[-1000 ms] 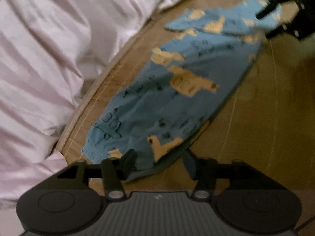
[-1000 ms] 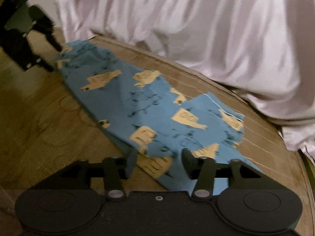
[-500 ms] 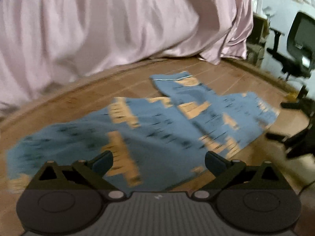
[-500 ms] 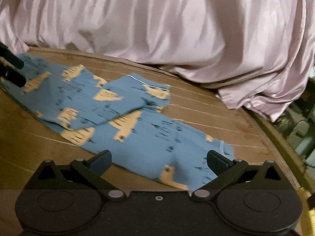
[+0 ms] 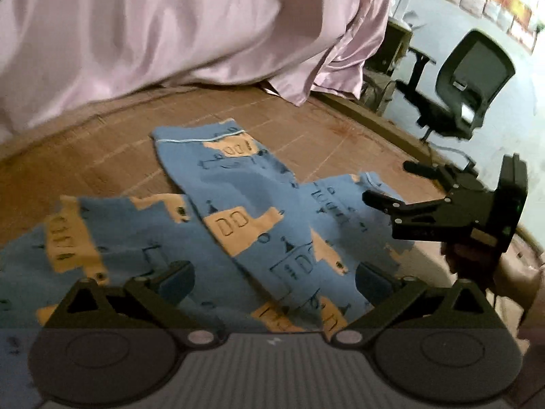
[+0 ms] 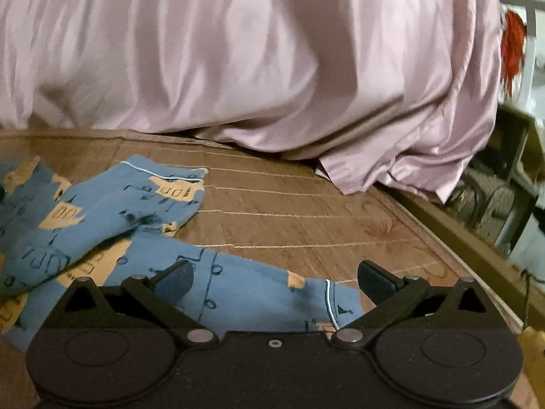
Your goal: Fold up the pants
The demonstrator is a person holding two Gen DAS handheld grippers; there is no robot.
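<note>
Both the left tool (image 5: pixel 275 281) and right tool (image 6: pixel 275 279) hover spread and empty over the blue pants (image 5: pixel 238 225) lying half-folded on the wooden floor (image 5: pixel 102 150), so regrasping a leg hem seems next.

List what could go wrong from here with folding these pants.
1. One leg of the pants lies crossed at an angle over the other; folding now would probably trap that skew and leave uneven edges.
2. Both the left gripper and right gripper are open and hold nothing, so a grab at the overlap might pinch both layers.
3. The pink sheet drapes onto the mat close behind; a swung leg could snag it.
</note>
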